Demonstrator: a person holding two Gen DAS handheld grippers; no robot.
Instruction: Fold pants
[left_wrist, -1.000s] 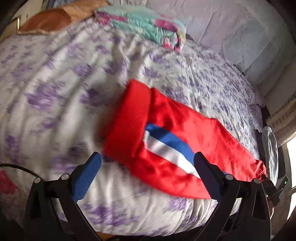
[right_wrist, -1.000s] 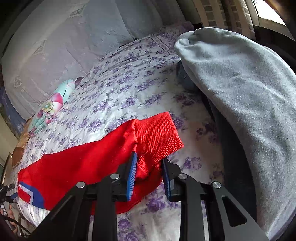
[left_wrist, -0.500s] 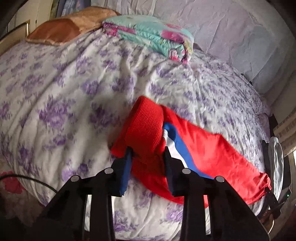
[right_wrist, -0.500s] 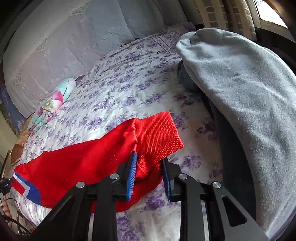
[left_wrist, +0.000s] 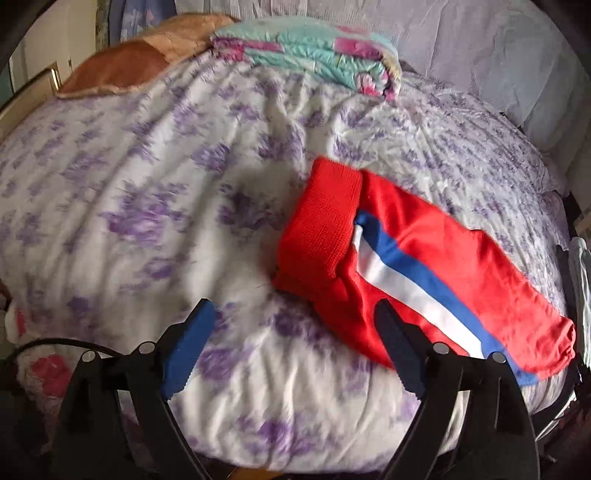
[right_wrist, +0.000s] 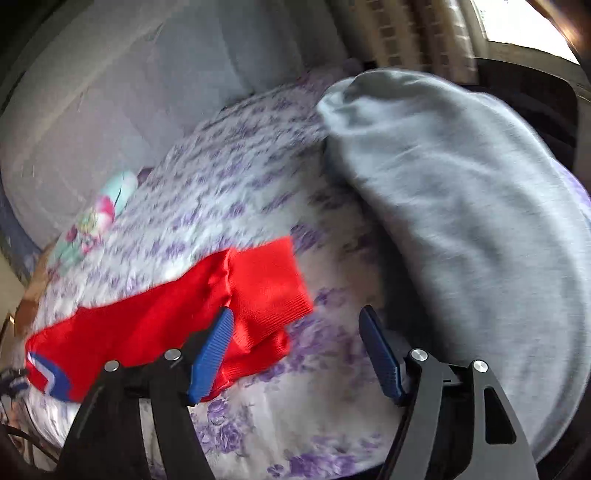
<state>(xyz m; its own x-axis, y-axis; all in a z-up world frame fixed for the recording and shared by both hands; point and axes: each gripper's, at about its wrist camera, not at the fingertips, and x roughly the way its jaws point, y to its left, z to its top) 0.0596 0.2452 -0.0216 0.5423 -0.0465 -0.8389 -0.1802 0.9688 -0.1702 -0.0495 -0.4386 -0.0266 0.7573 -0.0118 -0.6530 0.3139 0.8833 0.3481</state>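
Note:
Red pants (left_wrist: 417, 258) with a blue and white side stripe lie folded lengthwise on the flowered bed (left_wrist: 147, 206). The ribbed waistband (left_wrist: 325, 221) lies toward the left in the left wrist view. My left gripper (left_wrist: 291, 350) is open and empty, just in front of the waistband end. In the right wrist view the pants (right_wrist: 147, 328) stretch to the left, with a ribbed cuff (right_wrist: 269, 284) at the near end. My right gripper (right_wrist: 295, 354) is open and empty, its left finger over the cuff's edge.
A folded teal and pink blanket (left_wrist: 314, 59) and a brown cushion (left_wrist: 122, 70) lie at the far side of the bed. A large grey blanket (right_wrist: 461, 221) is heaped on the right in the right wrist view. Pale pillows (right_wrist: 129, 92) line the back.
Both grippers were shut on the pants half a second ago and have opened and let go. The left pulled back from the waistband; the right view is blurred from motion.

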